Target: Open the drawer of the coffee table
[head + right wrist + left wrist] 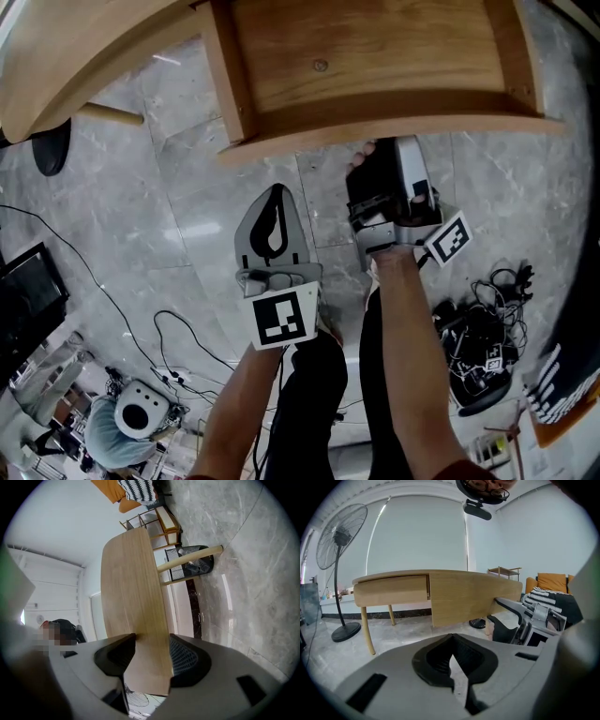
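Under drawer front (394, 127): R tool (380, 161) tips.

Grey-shelled left gripper (274, 199) and right gripper (377, 161), black ribbed pads (436, 660); each carries a white cube (283, 319) with black square markers. Black trousers (314, 394), dark red sleeve (457, 469).
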The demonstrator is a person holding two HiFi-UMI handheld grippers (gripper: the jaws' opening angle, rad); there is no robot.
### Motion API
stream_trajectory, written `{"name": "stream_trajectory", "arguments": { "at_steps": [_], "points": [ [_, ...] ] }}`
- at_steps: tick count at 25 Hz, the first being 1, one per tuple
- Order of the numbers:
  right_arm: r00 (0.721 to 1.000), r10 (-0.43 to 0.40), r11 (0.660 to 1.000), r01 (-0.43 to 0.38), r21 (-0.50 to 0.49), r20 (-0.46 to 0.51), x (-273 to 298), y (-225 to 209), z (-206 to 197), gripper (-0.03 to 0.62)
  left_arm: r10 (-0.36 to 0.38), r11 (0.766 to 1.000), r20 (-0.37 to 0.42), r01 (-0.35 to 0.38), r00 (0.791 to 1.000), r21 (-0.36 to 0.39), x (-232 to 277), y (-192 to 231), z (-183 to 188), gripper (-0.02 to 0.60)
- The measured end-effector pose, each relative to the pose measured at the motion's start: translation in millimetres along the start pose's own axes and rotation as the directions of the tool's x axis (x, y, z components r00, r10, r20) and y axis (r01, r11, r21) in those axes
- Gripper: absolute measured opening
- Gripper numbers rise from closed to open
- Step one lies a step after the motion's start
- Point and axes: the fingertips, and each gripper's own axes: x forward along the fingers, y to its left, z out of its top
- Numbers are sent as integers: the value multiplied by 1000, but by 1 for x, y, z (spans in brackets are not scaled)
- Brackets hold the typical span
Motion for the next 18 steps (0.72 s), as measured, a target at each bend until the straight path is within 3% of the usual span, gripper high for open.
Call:
{"name": "stream_trajectory", "arguments": {
  "at_steps": [10, 18],
  "points": [
    [999, 42, 998, -41, 45, -22, 0, -5, 2, 216, 15, 1000, -17, -15, 1000, 2, 8, 0, -11, 6],
    [998, -41, 998, 42, 43, -41, -17, -9, 0, 221, 16, 1000, -14, -16, 1000, 6, 2, -4, 2, 6]
  ]
}}
